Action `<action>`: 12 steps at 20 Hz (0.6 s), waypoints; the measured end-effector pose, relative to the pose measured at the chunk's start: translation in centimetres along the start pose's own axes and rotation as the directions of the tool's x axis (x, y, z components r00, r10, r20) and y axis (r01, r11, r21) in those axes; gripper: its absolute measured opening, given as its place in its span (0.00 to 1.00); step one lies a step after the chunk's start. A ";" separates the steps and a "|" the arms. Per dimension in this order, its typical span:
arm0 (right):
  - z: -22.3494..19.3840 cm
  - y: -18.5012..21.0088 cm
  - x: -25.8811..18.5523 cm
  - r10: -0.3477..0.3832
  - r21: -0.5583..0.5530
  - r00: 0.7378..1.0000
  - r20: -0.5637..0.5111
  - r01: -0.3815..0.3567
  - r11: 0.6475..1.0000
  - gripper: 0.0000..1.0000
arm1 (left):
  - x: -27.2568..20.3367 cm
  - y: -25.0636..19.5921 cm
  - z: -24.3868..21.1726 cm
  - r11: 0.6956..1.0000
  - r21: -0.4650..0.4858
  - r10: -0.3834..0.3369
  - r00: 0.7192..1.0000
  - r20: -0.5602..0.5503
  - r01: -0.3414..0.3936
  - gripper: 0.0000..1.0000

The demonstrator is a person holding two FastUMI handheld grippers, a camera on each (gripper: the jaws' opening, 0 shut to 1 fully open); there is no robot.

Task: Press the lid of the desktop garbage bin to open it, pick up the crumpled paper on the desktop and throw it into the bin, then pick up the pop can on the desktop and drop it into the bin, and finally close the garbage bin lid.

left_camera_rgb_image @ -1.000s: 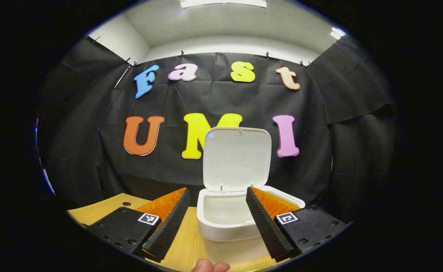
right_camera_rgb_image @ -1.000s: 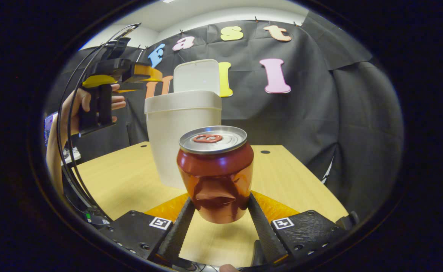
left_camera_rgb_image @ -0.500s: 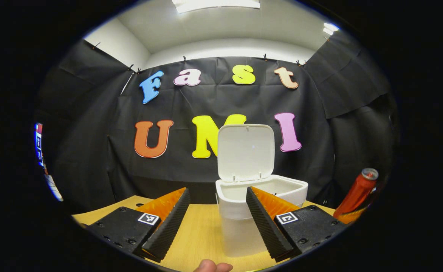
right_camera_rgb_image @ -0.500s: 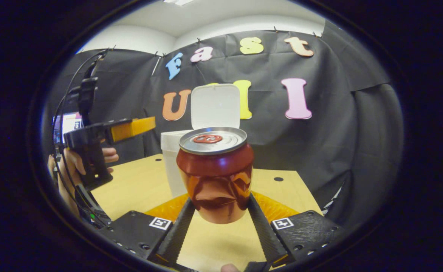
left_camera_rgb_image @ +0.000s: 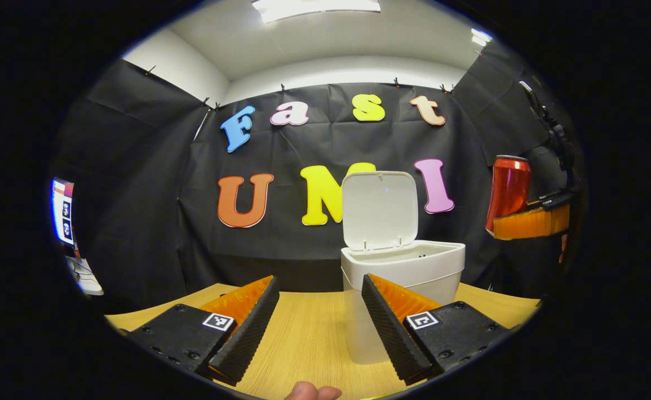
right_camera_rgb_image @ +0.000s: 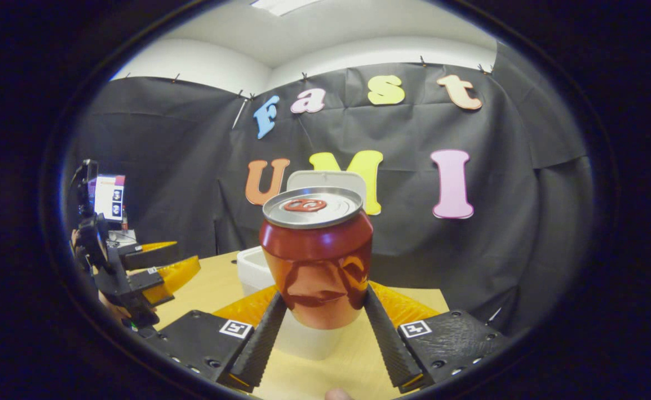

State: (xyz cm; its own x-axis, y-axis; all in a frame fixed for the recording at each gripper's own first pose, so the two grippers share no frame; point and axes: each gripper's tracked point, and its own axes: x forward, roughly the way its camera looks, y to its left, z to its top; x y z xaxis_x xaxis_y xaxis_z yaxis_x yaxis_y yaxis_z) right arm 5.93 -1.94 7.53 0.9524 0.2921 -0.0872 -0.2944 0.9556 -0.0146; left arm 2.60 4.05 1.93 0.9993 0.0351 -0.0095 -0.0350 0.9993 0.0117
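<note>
The right gripper (right_camera_rgb_image: 321,333) clamps a dented red pop can (right_camera_rgb_image: 317,258) upright between both fingers, raised above the wooden desktop (right_camera_rgb_image: 353,361) with the white garbage bin (right_camera_rgb_image: 253,269) just behind it, lid (left_camera_rgb_image: 379,211) standing open. The left gripper (left_camera_rgb_image: 317,328) is spread with nothing between its fingers, low over the desktop, facing the bin.

We see white garbage bin (left_camera_rgb_image: 403,294) right of centre in left gripper view, standing upright on wooden top, lid (left_camera_rgb_image: 379,210) raised near vertical, mouth open. Red pop can (right_camera_rgb_image: 317,256) sits centre frame in right gripper view, upright, dented on front, silver top, red tab. In left gripper view we see can (left_camera_rgb_image: 507,191) at right edge, above bin's rim level.
</note>
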 end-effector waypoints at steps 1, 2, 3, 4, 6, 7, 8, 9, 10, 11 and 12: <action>0.7 0.2 0.8 0.005 -0.004 1.000 0.003 -0.005 1.000 0.81 | -0.3 0.3 -0.4 1.000 -0.007 0.001 1.000 -0.005 -0.001 0.96; 1.2 0.6 1.7 0.011 -0.003 1.000 0.002 -0.011 1.000 0.81 | -0.6 0.8 -0.9 1.000 -0.012 0.006 1.000 -0.009 -0.006 0.96; 1.5 1.0 2.7 0.021 0.000 1.000 -0.003 -0.021 1.000 0.81 | -0.8 1.5 -1.3 1.000 -0.014 0.017 1.000 -0.009 -0.017 0.96; 1.8 1.3 3.8 0.026 0.005 1.000 -0.012 -0.026 1.000 0.81 | -1.0 2.0 -1.5 1.000 -0.012 0.025 1.000 -0.011 -0.025 0.96; 2.2 1.7 5.8 0.028 0.003 0.999 -0.026 -0.028 1.000 0.81 | -1.8 3.2 -2.2 0.999 -0.010 0.047 0.999 -0.023 -0.048 0.96; 2.4 1.8 6.7 0.019 0.006 0.999 -0.031 -0.019 1.000 0.81 | -2.2 3.5 -2.4 0.999 -0.016 0.051 0.998 -0.025 -0.051 0.96; 2.6 2.1 7.7 0.020 0.014 0.999 -0.035 -0.020 1.000 0.81 | -2.5 3.6 -2.4 0.999 -0.019 0.050 0.998 -0.023 -0.051 0.96; 2.7 2.5 8.6 0.025 0.018 0.999 -0.044 -0.024 1.000 0.81 | -2.7 3.8 -2.5 0.998 -0.021 0.051 0.998 -0.022 -0.052 0.96; 2.5 2.8 9.7 0.024 0.018 0.998 -0.057 -0.023 1.000 0.81 | -3.0 4.0 -2.7 0.998 -0.024 0.052 0.998 -0.023 -0.052 0.96; 2.4 2.8 10.6 0.018 0.014 0.997 -0.072 -0.017 1.000 0.81 | -3.1 4.0 -2.9 0.998 -0.029 0.048 0.999 -0.024 -0.049 0.96; 2.1 2.8 11.6 0.012 0.012 0.996 -0.087 -0.011 1.000 0.81 | -3.2 3.8 -3.0 0.999 -0.033 0.038 0.999 -0.027 -0.039 0.96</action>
State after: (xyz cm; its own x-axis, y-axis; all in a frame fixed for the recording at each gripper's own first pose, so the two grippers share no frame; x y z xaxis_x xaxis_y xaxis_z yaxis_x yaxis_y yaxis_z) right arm 16.31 4.24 8.56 0.9382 0.2992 -0.1740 -0.3041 0.9526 -0.0015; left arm -0.76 7.73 -1.01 0.9967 0.0732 -0.0361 -0.0740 0.9970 -0.0213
